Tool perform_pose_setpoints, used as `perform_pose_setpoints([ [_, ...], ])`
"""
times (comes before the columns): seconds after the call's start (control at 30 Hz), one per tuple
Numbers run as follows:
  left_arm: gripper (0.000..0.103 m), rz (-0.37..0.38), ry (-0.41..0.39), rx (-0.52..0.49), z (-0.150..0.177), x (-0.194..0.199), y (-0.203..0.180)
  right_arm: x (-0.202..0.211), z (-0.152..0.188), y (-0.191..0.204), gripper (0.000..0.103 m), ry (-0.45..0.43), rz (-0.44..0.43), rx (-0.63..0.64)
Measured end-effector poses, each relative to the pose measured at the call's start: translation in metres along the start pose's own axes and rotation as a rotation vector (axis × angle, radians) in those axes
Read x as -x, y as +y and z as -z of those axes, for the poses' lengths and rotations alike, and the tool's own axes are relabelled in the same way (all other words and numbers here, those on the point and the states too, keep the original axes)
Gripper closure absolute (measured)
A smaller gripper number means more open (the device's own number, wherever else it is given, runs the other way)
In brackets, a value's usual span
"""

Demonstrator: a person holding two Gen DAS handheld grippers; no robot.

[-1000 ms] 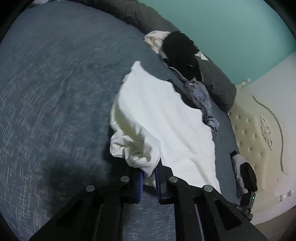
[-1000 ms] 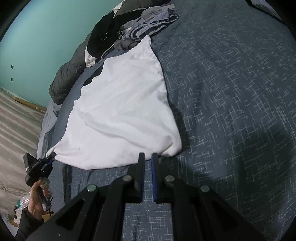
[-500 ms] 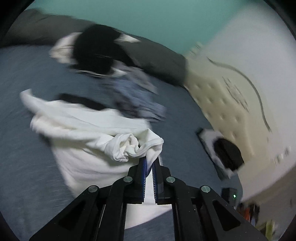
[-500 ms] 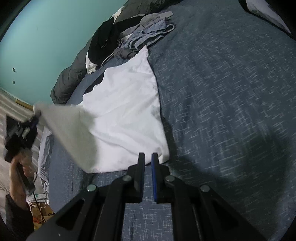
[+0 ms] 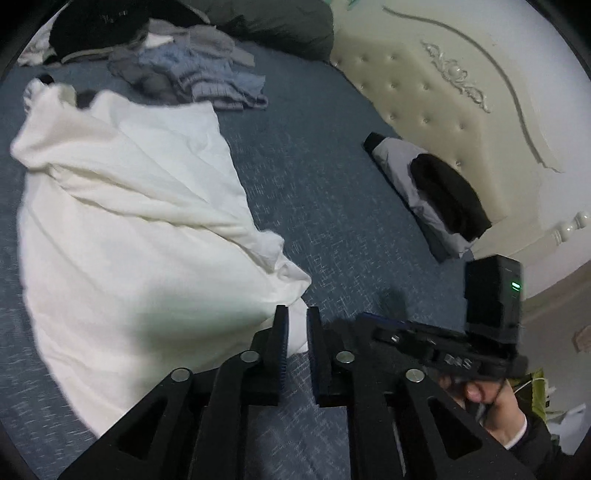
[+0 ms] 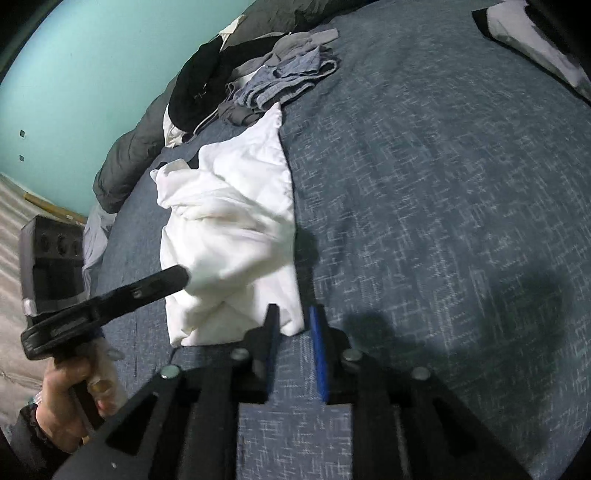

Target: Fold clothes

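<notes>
A white garment (image 5: 129,240) lies folded over itself on the blue-grey bedcover (image 5: 332,184). My left gripper (image 5: 295,326) is shut on its corner, low over the bed, with white cloth showing between the fingers. In the right wrist view the garment (image 6: 229,229) is bunched in loose folds, and the left gripper (image 6: 181,277) comes in from the left, held by a hand (image 6: 70,391). My right gripper (image 6: 293,321) is open, and the garment's near right corner lies between its fingertips. In the left wrist view the right gripper (image 5: 373,321) sits just to the right.
A pile of blue, grey and black clothes (image 5: 207,77) lies at the far side against a dark grey duvet (image 5: 269,22). Folded grey and black items (image 5: 436,184) rest by the cream tufted headboard (image 5: 461,92). Bare bedcover (image 6: 424,184) spreads to the right.
My left gripper has carried the garment's left edge across to the right, doubling the cloth over. My right gripper has opened around the near corner.
</notes>
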State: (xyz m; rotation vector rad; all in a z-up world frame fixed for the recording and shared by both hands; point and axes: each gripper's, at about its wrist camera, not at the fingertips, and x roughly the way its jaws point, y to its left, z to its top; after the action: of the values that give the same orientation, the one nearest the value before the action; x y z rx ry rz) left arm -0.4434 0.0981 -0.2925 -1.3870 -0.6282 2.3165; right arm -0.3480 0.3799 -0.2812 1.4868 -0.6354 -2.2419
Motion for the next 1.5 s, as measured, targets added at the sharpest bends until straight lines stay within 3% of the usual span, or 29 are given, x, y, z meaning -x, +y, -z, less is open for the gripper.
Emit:
perform_pose_setpoints([
  [0.1,0.083,-0.031,-0.026,0.022,0.004,0.025,0.019,-0.006,-0.008,0.006,0.08,-0.001,-0.019,-0.002],
  [0.23,0.077,-0.076,-0.052,0.078,0.013,0.055,0.053,-0.012,-0.023,0.007,0.066,-0.02,-0.035,-0.037],
  [0.27,0.074,-0.089,-0.053,0.104,0.018,0.06,0.066,-0.016,-0.027,0.008,0.058,-0.017,-0.029,-0.043],
  [0.33,0.072,-0.099,-0.056,0.137,0.027,0.067,0.083,-0.023,-0.033,0.009,0.05,-0.01,-0.007,-0.039],
  [0.53,0.066,-0.077,-0.038,0.216,0.053,0.069,0.116,-0.047,-0.043,0.018,0.05,0.031,0.018,-0.003],
  [0.73,0.059,-0.058,0.019,0.215,0.069,0.048,0.119,-0.069,-0.046,0.013,0.05,0.064,0.06,-0.02],
  [0.8,0.059,-0.055,0.033,0.212,0.073,0.041,0.119,-0.072,-0.046,0.013,0.055,0.063,0.058,-0.017],
  [0.83,0.059,-0.055,0.039,0.204,0.074,0.038,0.118,-0.072,-0.045,0.013,0.065,0.062,0.057,-0.012],
  [0.97,0.061,-0.055,0.037,0.178,0.076,0.032,0.115,-0.072,-0.045,0.02,0.088,0.053,0.058,0.037],
  [1.0,0.065,-0.05,0.033,0.182,0.076,0.032,0.116,-0.07,-0.045,0.023,0.091,0.048,0.06,0.051],
  [1.03,0.081,-0.044,0.029,0.186,0.075,0.032,0.117,-0.068,-0.045,0.026,0.094,0.042,0.062,0.063],
  [1.07,0.091,-0.04,0.025,0.189,0.075,0.032,0.118,-0.066,-0.045,0.03,0.095,0.037,0.063,0.075],
  [1.17,0.099,-0.021,0.007,0.198,0.073,0.039,0.123,-0.059,-0.046,0.041,0.097,0.02,0.068,0.11],
  [1.5,0.099,0.023,-0.056,0.213,0.076,0.073,0.134,-0.022,-0.03,0.062,0.097,0.045,-0.015,0.067],
])
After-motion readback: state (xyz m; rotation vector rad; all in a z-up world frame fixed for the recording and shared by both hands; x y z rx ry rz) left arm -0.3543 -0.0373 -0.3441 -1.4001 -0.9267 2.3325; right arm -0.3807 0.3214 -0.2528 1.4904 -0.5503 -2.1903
